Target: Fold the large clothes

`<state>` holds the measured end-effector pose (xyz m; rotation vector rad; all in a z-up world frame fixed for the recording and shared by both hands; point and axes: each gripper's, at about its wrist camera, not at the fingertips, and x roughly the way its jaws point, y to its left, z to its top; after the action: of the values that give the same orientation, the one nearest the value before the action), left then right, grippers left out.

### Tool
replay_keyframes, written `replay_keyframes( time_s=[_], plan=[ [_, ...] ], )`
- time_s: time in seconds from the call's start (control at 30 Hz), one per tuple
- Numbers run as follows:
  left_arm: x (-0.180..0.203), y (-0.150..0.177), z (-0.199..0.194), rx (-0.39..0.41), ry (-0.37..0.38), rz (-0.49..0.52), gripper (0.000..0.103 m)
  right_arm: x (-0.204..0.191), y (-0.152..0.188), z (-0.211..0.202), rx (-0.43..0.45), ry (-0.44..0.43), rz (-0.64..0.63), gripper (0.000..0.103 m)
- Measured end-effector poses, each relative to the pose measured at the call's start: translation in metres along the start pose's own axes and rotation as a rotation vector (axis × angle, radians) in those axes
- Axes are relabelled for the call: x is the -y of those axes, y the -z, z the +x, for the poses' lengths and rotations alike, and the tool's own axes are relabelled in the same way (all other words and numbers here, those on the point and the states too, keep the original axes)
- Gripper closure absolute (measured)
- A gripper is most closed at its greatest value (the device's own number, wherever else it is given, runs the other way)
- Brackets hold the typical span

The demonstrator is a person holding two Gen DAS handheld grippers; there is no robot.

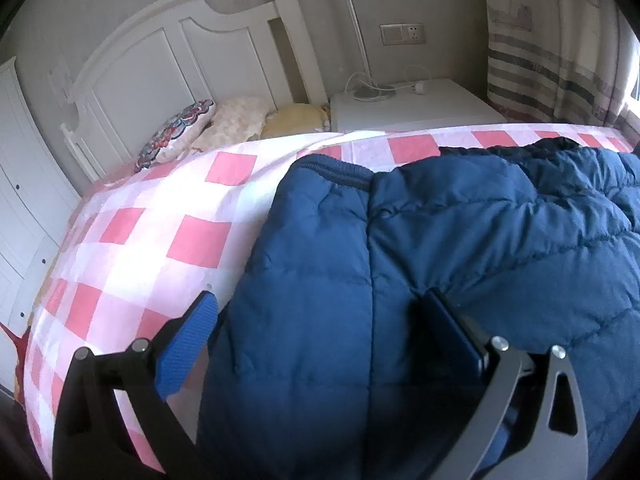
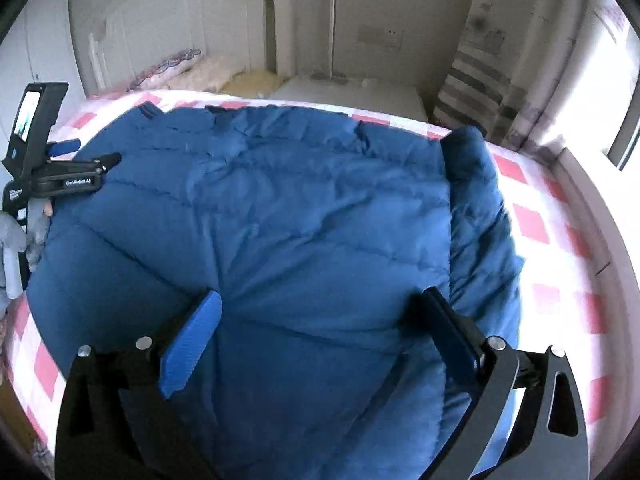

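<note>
White panelled headboard (image 1: 172,64), a bedside cabinet (image 1: 416,106) with a lamp cable on it and a striped curtain (image 1: 560,60) frame the bed (image 1: 132,240), which wears a pink-and-white checked cover. Spread across most of that cover lies a navy quilted puffer jacket (image 2: 280,220), its ribbed hem (image 1: 332,170) turned toward the headboard end and one sleeve (image 2: 476,200) already laid along its right side, close to the bed's right edge. The left tool (image 1: 320,344) hangs wide apart over the jacket's left border, one blue-padded finger above bare checked cover, the other above the padding, gripping nothing. The right tool (image 2: 324,344) is equally wide, both fingers over the jacket's near portion and also empty; from its view the left tool (image 2: 76,160) shows at the far left edge of the garment. My guess is that the left side is about to be folded inward to match the sleeve side. To do that well, each tool should pinch the outer border through both layers, not just the puffy top shell, lift together, and carry the flap over in a straight line so the quilting seams stay parallel and air is pressed out rather than trapped.
</note>
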<state>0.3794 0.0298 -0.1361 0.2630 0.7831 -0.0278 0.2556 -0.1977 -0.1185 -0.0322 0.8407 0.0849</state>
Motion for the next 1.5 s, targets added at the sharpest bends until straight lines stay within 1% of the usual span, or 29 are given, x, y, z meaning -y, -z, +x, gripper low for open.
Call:
replay_keyframes(
  time_s=[0.03, 0.1, 0.17, 0.23, 0.27, 0.33, 0.4, 0.5, 0.57, 0.8, 1.03, 1.27, 1.37, 1.5],
  plan=[
    [0.000, 0.000, 0.000, -0.001, 0.001, -0.001, 0.002, 0.002, -0.001, -0.001, -0.004, -0.003, 0.013, 0.004],
    [0.000, 0.000, 0.002, -0.004, 0.006, -0.003, 0.002, 0.000, -0.006, -0.005, -0.023, 0.017, 0.032, 0.004],
    [-0.002, -0.001, 0.004, -0.012, 0.021, -0.010, 0.002, -0.004, -0.009, -0.014, 0.005, -0.009, 0.044, 0.004],
    [-0.004, -0.001, 0.005, -0.015, 0.034, -0.021, 0.002, -0.014, -0.012, -0.021, 0.042, -0.035, 0.024, 0.004],
    [-0.005, -0.001, 0.005, -0.015, 0.039, -0.025, 0.002, -0.019, -0.012, -0.018, 0.039, -0.038, 0.008, 0.004],
    [-0.006, 0.000, 0.005, -0.011, 0.045, -0.031, 0.002, -0.030, -0.007, 0.001, -0.006, -0.024, -0.037, 0.004],
    [-0.006, 0.000, 0.005, -0.006, 0.050, -0.038, 0.002, -0.031, 0.000, 0.005, 0.053, -0.030, -0.045, 0.004],
    [-0.006, 0.001, 0.006, -0.009, 0.059, -0.042, 0.002, -0.027, 0.006, 0.006, 0.092, -0.050, -0.032, 0.004],
    [-0.007, 0.001, 0.007, -0.012, 0.066, -0.046, 0.002, -0.028, 0.010, 0.006, 0.119, -0.041, -0.039, 0.004],
    [-0.007, 0.001, 0.010, -0.014, 0.060, -0.039, 0.002, -0.025, 0.010, 0.005, 0.133, -0.055, -0.021, 0.004],
    [-0.006, 0.001, 0.013, -0.040, 0.067, -0.038, 0.002, -0.024, 0.010, 0.003, 0.140, -0.042, -0.027, 0.004],
    [-0.015, 0.001, 0.021, -0.070, 0.135, -0.086, 0.002, -0.025, 0.010, 0.004, 0.140, -0.045, -0.023, 0.004],
    [-0.021, 0.002, 0.022, -0.066, 0.161, -0.114, 0.002, -0.026, 0.010, 0.004, 0.140, -0.045, -0.023, 0.004],
    [-0.023, 0.004, 0.023, -0.062, 0.176, -0.134, 0.002, -0.025, 0.010, 0.003, 0.142, -0.043, -0.021, 0.004]
  ],
)
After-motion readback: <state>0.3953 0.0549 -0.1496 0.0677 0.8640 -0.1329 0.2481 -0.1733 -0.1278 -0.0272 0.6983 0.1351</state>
